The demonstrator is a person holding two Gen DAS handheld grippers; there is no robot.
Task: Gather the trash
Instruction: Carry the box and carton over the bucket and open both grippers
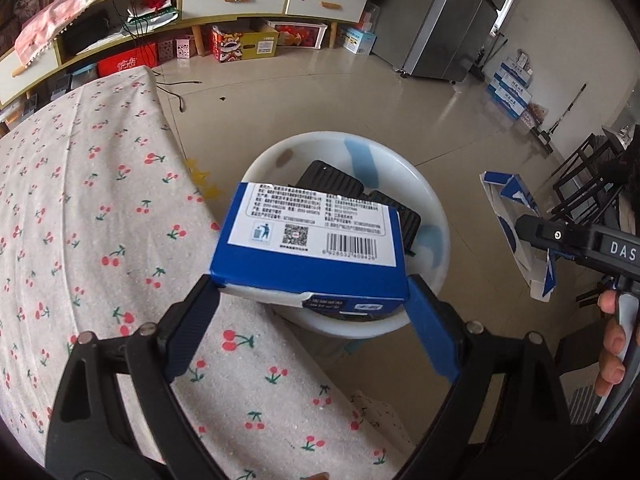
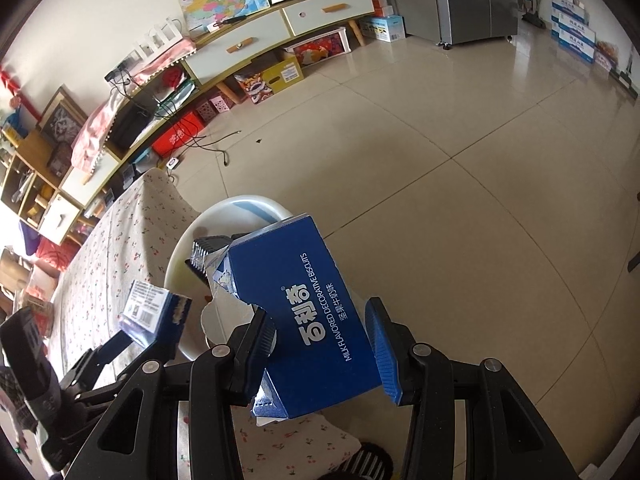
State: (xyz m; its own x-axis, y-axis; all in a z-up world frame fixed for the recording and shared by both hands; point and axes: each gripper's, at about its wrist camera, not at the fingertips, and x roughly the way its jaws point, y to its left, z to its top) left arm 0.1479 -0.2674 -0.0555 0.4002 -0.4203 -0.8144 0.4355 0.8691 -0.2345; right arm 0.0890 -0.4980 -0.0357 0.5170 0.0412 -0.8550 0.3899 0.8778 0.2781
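Observation:
My left gripper is shut on a blue box with a white barcode label, held over the rim of a white bin that stands on the floor beside the table. Black ribbed trays lie inside the bin. My right gripper is shut on a torn blue biscuit box, held above the bin. The left gripper and its box show at the left of the right wrist view. The torn box and the right gripper show at the right of the left wrist view.
A table with a cherry-print cloth lies left of the bin. A TV cabinet with boxes under it lines the far wall. A grey fridge stands at the back right. Dark chairs stand at the right.

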